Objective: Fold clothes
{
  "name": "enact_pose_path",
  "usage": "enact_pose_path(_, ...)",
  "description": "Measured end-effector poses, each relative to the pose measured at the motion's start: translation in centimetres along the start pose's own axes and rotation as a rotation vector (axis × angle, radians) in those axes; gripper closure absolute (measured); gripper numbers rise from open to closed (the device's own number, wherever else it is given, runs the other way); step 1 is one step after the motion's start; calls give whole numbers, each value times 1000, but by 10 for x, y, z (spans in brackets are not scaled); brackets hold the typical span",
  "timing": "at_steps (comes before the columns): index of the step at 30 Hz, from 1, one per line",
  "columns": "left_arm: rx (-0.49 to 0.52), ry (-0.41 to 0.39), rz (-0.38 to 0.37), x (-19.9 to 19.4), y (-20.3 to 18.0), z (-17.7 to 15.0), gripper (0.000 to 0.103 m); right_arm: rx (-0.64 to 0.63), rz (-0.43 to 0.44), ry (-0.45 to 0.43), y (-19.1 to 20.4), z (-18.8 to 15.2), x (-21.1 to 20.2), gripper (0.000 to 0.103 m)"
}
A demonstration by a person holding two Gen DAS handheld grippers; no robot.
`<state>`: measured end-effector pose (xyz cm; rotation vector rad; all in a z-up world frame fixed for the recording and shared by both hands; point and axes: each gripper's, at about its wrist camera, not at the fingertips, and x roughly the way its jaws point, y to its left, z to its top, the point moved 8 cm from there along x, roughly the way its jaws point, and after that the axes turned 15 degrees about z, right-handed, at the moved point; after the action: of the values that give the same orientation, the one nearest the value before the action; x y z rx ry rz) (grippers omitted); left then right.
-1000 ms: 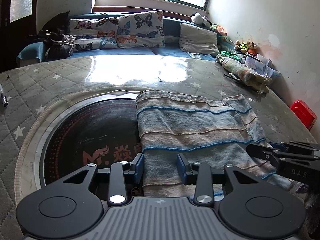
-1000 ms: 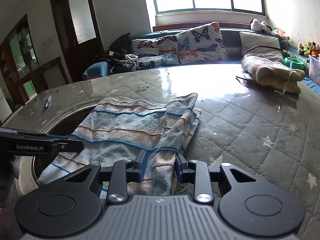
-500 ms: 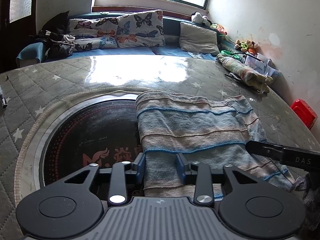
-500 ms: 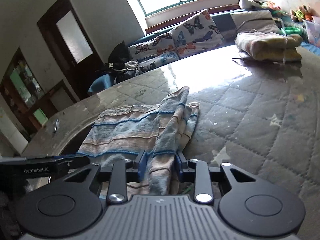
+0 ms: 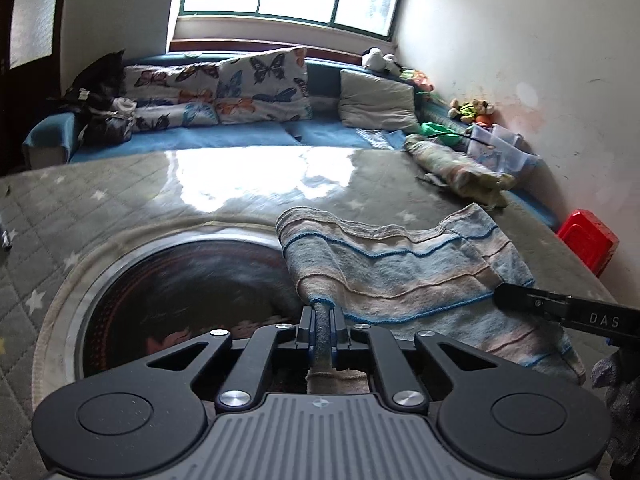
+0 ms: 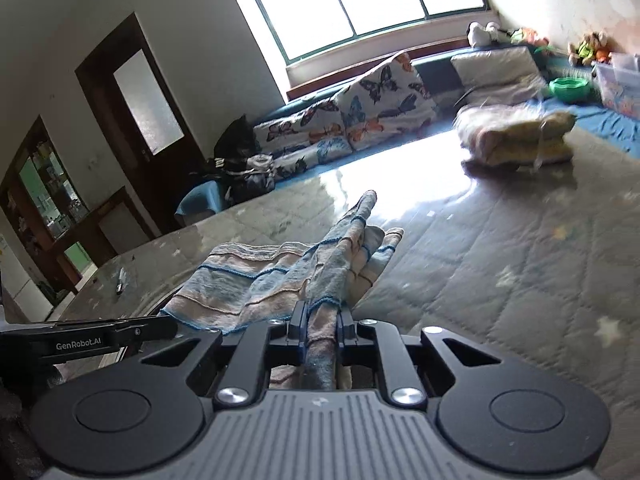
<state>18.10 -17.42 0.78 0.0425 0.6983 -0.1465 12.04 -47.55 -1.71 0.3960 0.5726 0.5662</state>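
The left gripper [image 5: 322,326] pinches the near edge of the striped towel [image 5: 404,276], while the right gripper [image 5: 560,312] enters at three o'clock.

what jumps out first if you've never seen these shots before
The striped towel in the middle of the quilted table, its near edge pinched at both corners: the left hand-held gripper and the right hand-held gripper are each shut on it. Next, the dark round inset in the table left of the towel, and the butterfly cushions under the bright window behind.
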Motion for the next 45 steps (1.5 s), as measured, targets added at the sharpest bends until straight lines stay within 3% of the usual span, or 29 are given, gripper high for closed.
enact_pose_path(12, 77, -33, -64, 4, -82, 28, 95, -56, -112, -29, -38, 42, -57, 91)
enact_pose_path(21, 108, -20, -93, 22, -133, 37, 95, -61, -184, -15, -76, 58, -74, 91)
enact_pose_path(35, 129, 66, -85, 53, -148, 13, 95, 23, -208, 40, -120, 28, -64, 91)
enact_pose_path(45, 134, 93, -100, 52, -144, 2, 95, 42, -214, 59, -128, 23, -63, 90)
